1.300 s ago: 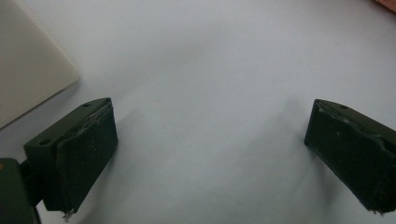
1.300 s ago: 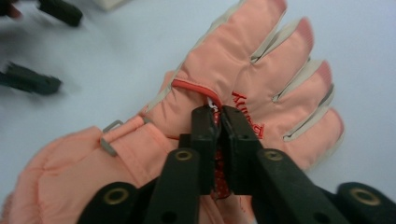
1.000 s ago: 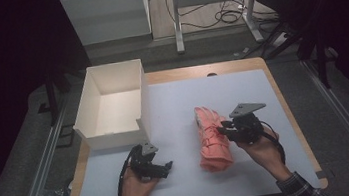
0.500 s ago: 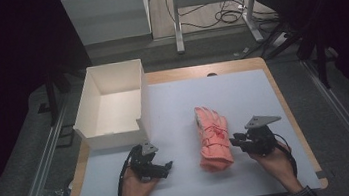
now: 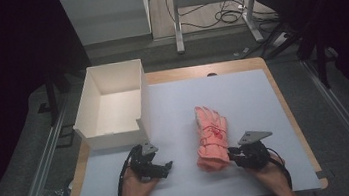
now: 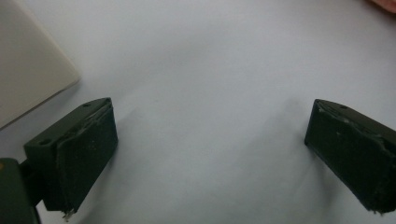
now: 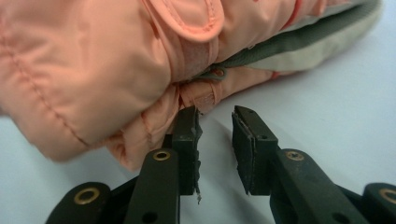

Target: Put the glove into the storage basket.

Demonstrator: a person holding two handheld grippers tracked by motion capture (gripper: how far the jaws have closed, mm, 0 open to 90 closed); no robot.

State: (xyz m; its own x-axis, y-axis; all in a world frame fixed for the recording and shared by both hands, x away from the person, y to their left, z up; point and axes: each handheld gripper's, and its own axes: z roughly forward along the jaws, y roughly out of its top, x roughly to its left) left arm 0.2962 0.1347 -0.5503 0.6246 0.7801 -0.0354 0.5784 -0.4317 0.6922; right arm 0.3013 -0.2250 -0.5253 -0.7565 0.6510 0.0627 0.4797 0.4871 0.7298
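A pair of salmon-pink gloves [image 5: 211,136] lies stacked in the middle of the white mat, fingers pointing away from me. My right gripper [image 5: 231,157] sits low at the near right end of the gloves, by the cuff. In the right gripper view its jaws [image 7: 215,116] stand a narrow gap apart with nothing between them, and the left fingertip [image 7: 189,122] lies against the pink cuff fabric [image 7: 116,60]. My left gripper [image 5: 167,168] rests near the table's front left, jaws spread wide [image 6: 210,154] over bare mat.
An empty white box [image 5: 143,99] stands at the back left of the mat, its corner [image 6: 28,70] close to the left gripper. The mat [image 5: 242,94] covers a wooden table; desk legs and cables lie on the floor beyond.
My right hand has come down and toward the table's front edge, from beside the gloves' middle to their cuff end. The left hand has stayed where it was.
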